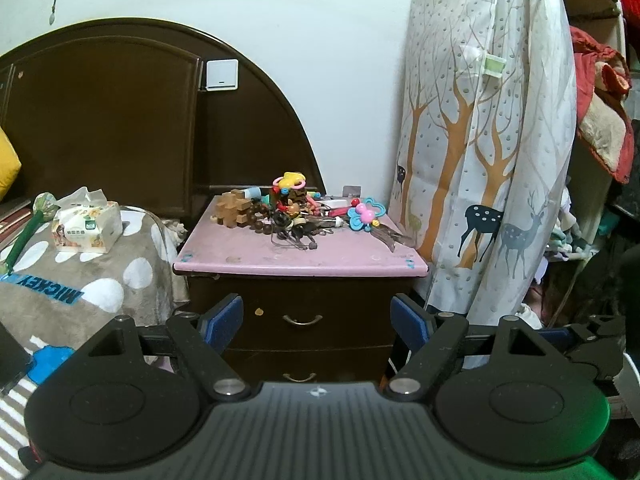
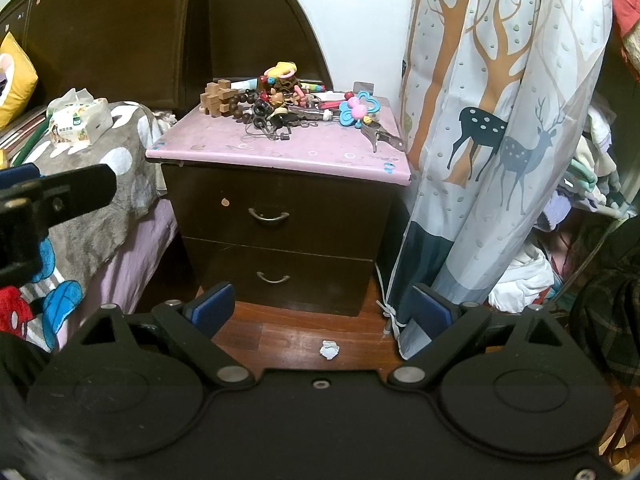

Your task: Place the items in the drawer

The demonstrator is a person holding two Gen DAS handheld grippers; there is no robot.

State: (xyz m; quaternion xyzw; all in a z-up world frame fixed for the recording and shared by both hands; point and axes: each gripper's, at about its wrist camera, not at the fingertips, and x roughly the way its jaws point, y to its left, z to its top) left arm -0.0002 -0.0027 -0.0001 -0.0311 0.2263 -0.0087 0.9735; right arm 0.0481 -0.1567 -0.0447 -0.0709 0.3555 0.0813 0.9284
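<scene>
A dark wooden nightstand with a pink top stands ahead. Its upper drawer and lower drawer are both closed. On the top lies a pile of small items: a wooden puzzle, dark beads, a blue-pink butterfly toy and a yellow toy. My left gripper is open and empty, level with the upper drawer. My right gripper is open and empty, low before the lower drawer.
A bed with a grey blanket and a tissue pack is left of the nightstand. A deer-print wardrobe cover hangs at its right. A crumpled paper lies on the wooden floor.
</scene>
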